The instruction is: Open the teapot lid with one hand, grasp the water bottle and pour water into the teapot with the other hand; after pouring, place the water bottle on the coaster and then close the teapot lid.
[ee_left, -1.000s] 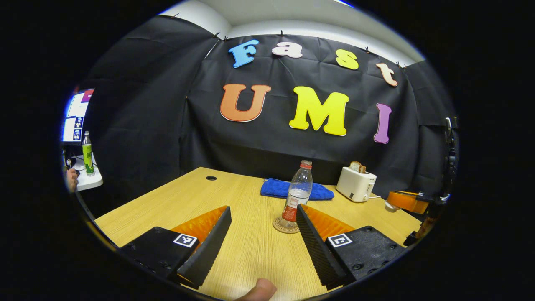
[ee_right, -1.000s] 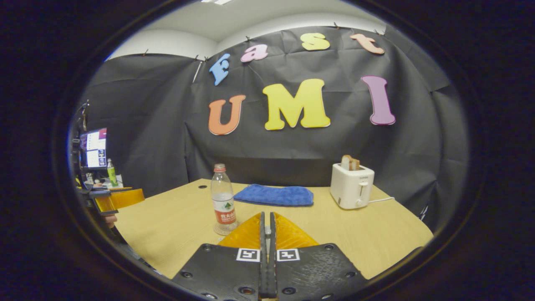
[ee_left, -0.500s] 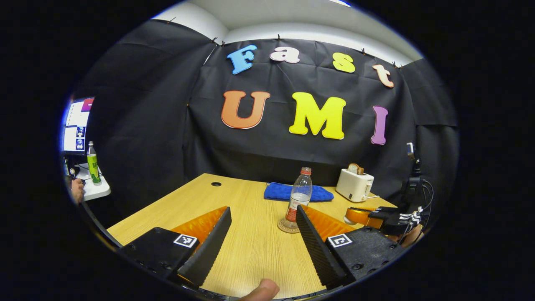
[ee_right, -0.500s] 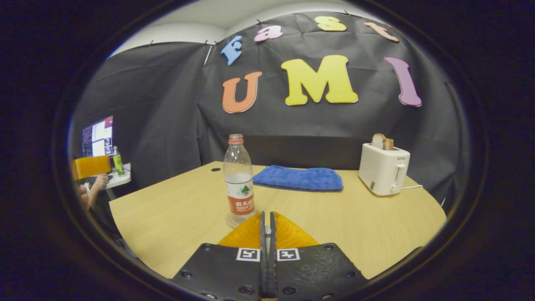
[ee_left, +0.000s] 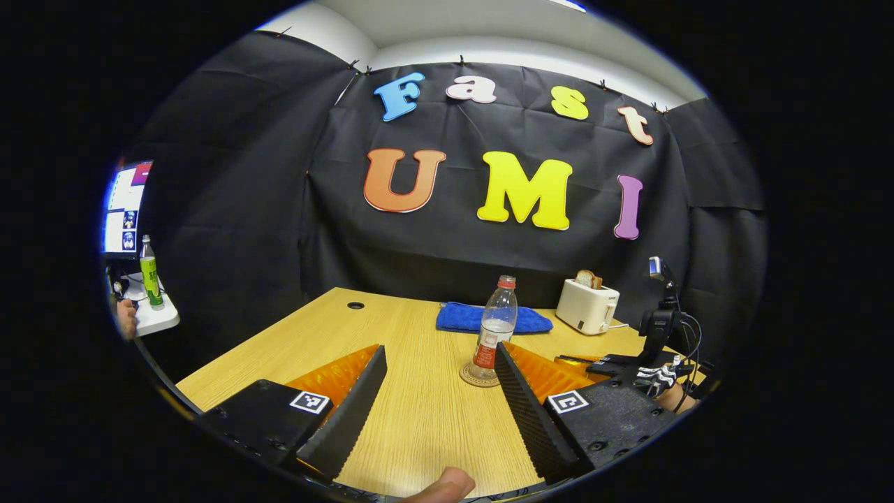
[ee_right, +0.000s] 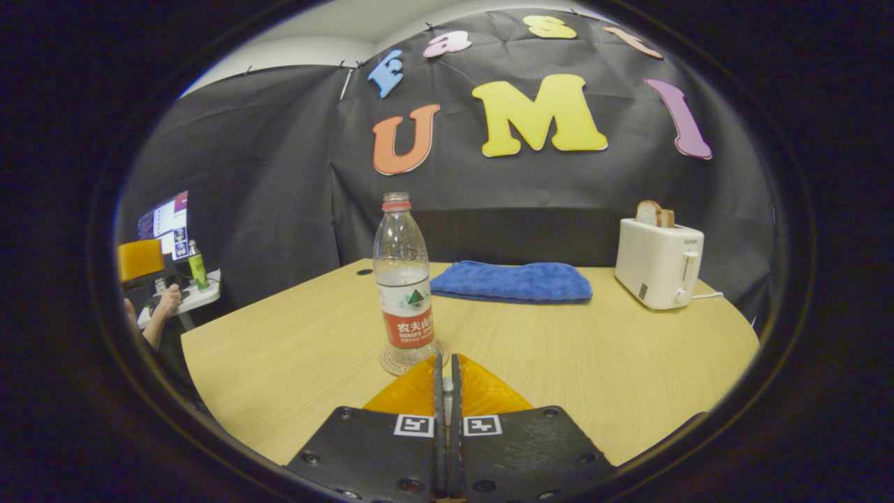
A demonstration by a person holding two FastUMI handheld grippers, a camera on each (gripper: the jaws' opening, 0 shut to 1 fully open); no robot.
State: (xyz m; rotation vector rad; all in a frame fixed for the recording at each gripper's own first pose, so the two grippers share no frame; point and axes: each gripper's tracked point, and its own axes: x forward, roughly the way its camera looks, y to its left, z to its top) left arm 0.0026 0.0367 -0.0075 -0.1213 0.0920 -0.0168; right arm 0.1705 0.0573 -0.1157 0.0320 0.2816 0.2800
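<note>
Now the bottle point(ee_right: 404, 279) is seen upright on the coaster point(ee_right: 391, 363) near the middle of the table point(ee_right: 293, 370), cap on and partly filled. In the right gripper view it is drawn larger and higher than half a second ago, and its base lies just beyond the tips; the right gripper point(ee_right: 447, 363) has been brought closer to it. The fingers of that gripper are pressed together, nothing between them, as in both earlier frames.

In the left gripper view the left gripper point(ee_left: 440, 356) is held with fingers spread wide over bare table, unchanged in opening. The bottle point(ee_left: 494, 328) and coaster point(ee_left: 469, 377) are seen just past its right finger, apart from it. A fingertip point(ee_left: 440, 485) is visible at the bottom edge.

The right gripper point(ee_left: 632, 367) is also seen at the far right of that view, lower and nearer the table than a second ago.

The towel point(ee_right: 513, 281) and the toaster point(ee_right: 660, 262) are found behind the bottle, unmoved. A monitor point(ee_right: 164, 223) and a green bottle point(ee_right: 198, 265) are noted on the side desk.
</note>
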